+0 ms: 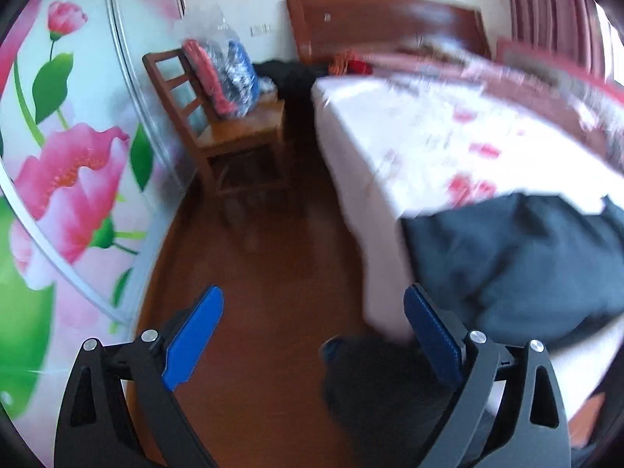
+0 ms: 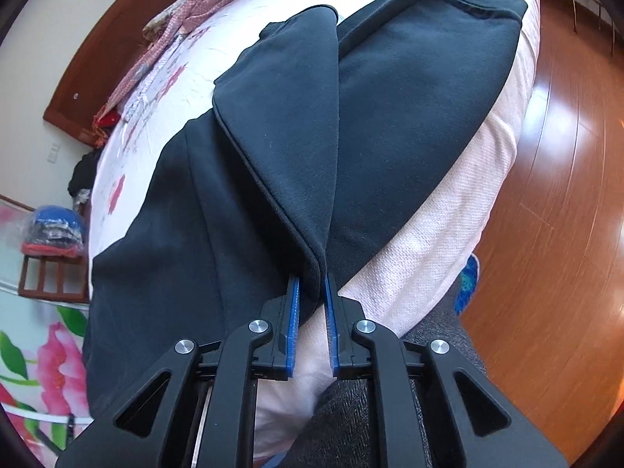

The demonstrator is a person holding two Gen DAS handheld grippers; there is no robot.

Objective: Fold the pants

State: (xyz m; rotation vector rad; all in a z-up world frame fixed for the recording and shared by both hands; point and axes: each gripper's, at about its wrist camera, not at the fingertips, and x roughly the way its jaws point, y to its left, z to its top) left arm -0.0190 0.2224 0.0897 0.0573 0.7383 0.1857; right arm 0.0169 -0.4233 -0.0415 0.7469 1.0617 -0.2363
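Dark navy pants (image 2: 351, 124) lie across the foot of a bed with a white, red-flowered sheet (image 2: 156, 89). One part is folded over, making a raised fold that runs to my right gripper (image 2: 312, 284). That gripper is shut on the fold's corner at the bed's near edge. In the left wrist view the pants (image 1: 518, 257) show at the right, on the bed corner. My left gripper (image 1: 314, 304) is open and empty, over the wooden floor to the left of the bed, apart from the pants.
A wooden chair (image 1: 230, 128) with bagged clothes stands by the wall left of the bed. A flowered sliding door (image 1: 66, 163) is at the left. A headboard (image 1: 386, 23) and a patterned blanket (image 2: 187, 15) are at the bed's far end. Glossy wooden floor (image 2: 557, 195) surrounds the bed.
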